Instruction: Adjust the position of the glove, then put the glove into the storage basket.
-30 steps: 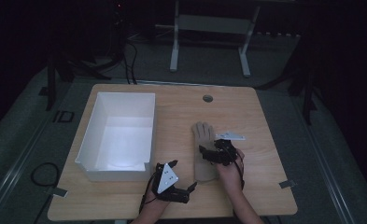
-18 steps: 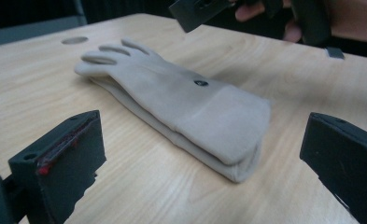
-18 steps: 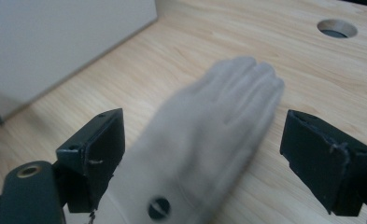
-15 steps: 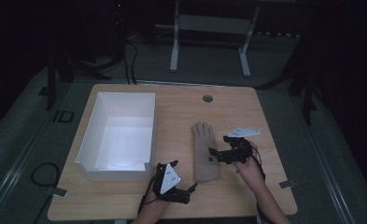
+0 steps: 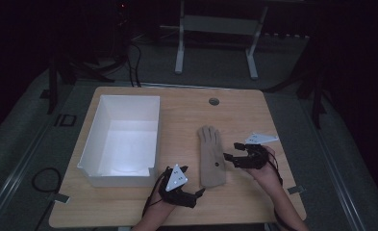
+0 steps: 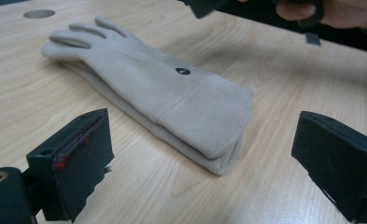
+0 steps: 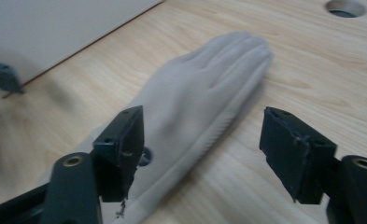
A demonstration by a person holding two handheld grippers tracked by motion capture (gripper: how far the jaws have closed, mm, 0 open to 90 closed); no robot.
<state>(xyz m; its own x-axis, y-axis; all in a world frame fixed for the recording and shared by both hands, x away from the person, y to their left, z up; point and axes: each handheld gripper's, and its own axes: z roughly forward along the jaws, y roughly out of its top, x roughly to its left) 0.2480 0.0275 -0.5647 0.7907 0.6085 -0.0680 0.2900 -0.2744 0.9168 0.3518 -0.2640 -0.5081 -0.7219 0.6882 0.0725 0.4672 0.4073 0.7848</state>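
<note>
A tan glove (image 5: 211,156) is laid flat on the wooden table (image 5: 186,110), with its fingers pointed away from the person and its cuff at the near end. It is seen just beside the white box (image 5: 96,171), on the box's right, but the two are not touching. Nothing can be seen inside the box from the high view.

The right gripper (image 5: 230,158) is held low at the right edge of the glove, about halfway along it. In the right gripper view its jaws are spread apart, with the glove (image 7: 190,116) lying between and past them. Nothing is pinched yet.

The left gripper (image 5: 197,193) is held near the cuff end, a little to its left. In the left gripper view its jaws are also spread wide, and the cuff of the glove (image 6: 172,93) is seen between them, farther off. A small dark mark (image 6: 182,71) is seen on the back of the glove. The cuff is not touched by this gripper.

So the work is judged to be only at its start. The glove has not been grabbed or lifted. The glove is probably meant for the box, though that is only a guess. If so, the grab, the lift and the move into the box are all left to be done.
</note>
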